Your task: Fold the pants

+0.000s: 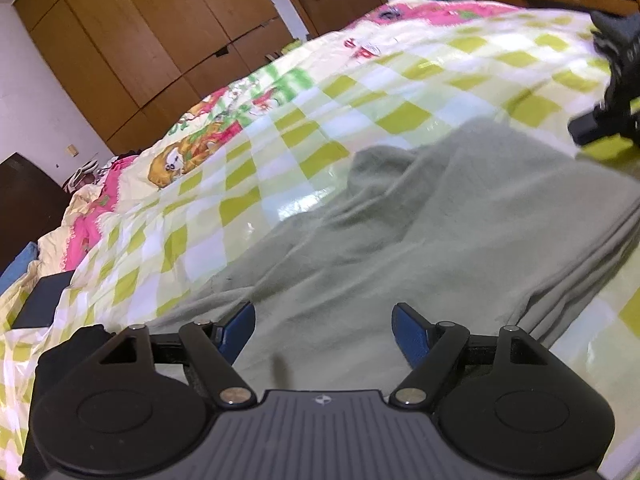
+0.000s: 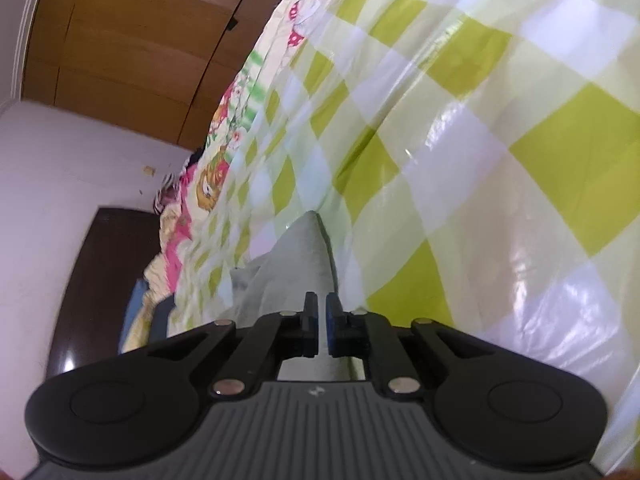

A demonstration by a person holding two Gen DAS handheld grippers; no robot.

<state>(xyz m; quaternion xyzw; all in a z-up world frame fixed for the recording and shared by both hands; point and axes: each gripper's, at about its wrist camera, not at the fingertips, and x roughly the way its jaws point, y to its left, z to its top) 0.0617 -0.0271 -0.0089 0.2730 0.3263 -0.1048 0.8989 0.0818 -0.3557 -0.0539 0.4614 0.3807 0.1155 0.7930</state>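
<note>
1. Two grippers: left gripper [image 1: 324,320] spread wide over soft, creased grey-green pants [image 1: 420,232], nothing gripped.
2. Right gripper [image 2: 322,312] pinches a pants fold.
3. Pants lie on glossy green-white checked bedcover [image 1: 320,120], near side.

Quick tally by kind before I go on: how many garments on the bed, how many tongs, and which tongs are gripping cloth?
Grey-green pants: 1
Tongs standing open, left tongs: 1
Tongs shut on the pants, right tongs: 1
Checked bed cover: 1
Total: 4
</note>
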